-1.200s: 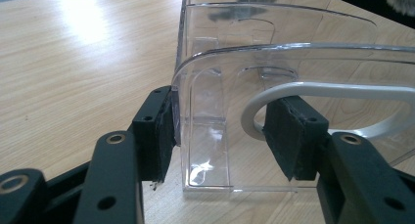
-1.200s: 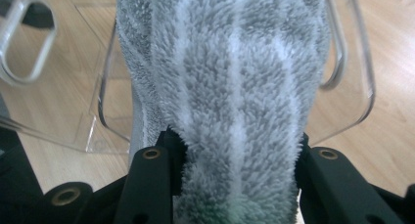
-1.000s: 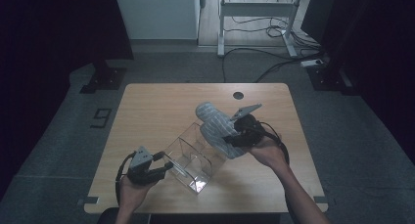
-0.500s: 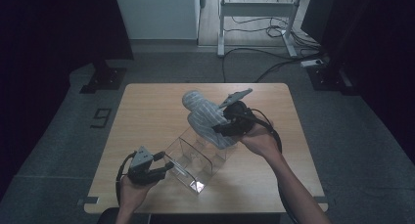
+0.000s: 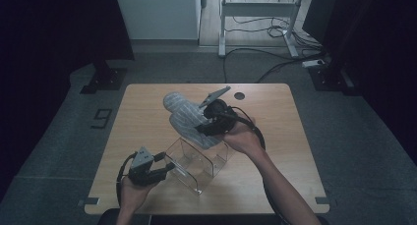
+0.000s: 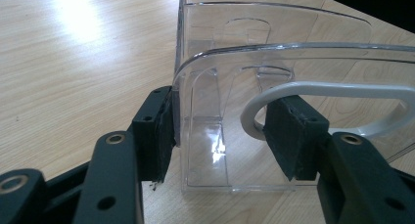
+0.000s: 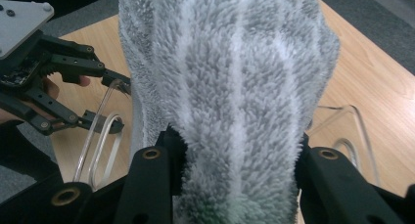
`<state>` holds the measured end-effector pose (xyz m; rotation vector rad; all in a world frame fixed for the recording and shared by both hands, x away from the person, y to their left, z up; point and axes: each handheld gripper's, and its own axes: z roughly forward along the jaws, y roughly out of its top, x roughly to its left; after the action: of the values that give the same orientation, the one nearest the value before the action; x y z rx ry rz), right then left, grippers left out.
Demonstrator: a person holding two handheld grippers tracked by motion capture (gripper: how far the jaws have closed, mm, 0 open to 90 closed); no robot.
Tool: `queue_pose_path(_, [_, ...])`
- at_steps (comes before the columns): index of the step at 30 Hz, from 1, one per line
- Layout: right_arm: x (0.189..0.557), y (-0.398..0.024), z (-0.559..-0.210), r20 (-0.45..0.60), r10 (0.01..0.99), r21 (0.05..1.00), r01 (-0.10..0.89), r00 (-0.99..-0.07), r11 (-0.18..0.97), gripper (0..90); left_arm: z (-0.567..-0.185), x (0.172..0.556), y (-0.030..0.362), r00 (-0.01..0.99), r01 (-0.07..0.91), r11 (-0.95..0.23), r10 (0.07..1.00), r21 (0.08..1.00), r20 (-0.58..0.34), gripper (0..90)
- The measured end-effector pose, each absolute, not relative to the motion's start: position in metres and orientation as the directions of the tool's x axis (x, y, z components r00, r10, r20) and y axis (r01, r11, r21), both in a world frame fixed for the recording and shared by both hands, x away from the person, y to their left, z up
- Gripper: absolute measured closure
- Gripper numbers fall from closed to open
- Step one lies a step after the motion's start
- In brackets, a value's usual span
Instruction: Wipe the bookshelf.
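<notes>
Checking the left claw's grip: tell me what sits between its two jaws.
In the left gripper view, the left claw clamps the clear plastic organizer's end wall, with a white handle loop at the right jaw.

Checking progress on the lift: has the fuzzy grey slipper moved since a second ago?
Yes. The grey slipper, clamped in the right gripper, has shifted left and toward the table's far edge, away from the clear box, which the left gripper grips.

Dark lab (bare desk (image 5: 147,107), cables (image 5: 255,53))

Dim room, wooden table (image 5: 147,107) on grey carpet (image 5: 64,136), white metal desk frame (image 5: 255,9) behind.
</notes>
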<state>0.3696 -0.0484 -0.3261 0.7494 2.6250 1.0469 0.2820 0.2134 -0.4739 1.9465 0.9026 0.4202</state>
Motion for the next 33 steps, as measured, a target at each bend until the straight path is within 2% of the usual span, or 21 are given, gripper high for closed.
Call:
queue_pose_path(17, [0.384,0.002,-0.385,0.029,0.514,0.639,0.411,-0.857,0.65,59.6,-0.474,0.282,0.214,0.675,0.425,-0.31,0.735,0.851,-0.07,45.4])
queue_pose_path(23, [0.388,0.013,-0.407,0.011,0.52,0.597,0.422,-0.854,0.682,59.6,-0.474,0.282,0.214,0.675,0.423,-0.31,0.735,0.851,-0.068,45.4])
queue_pose_path(33, [0.385,0.014,-0.414,0.0,0.517,0.595,0.416,-0.856,0.688,60.8,-0.472,0.282,0.212,0.665,0.436,-0.31,0.743,0.845,-0.071,45.6])
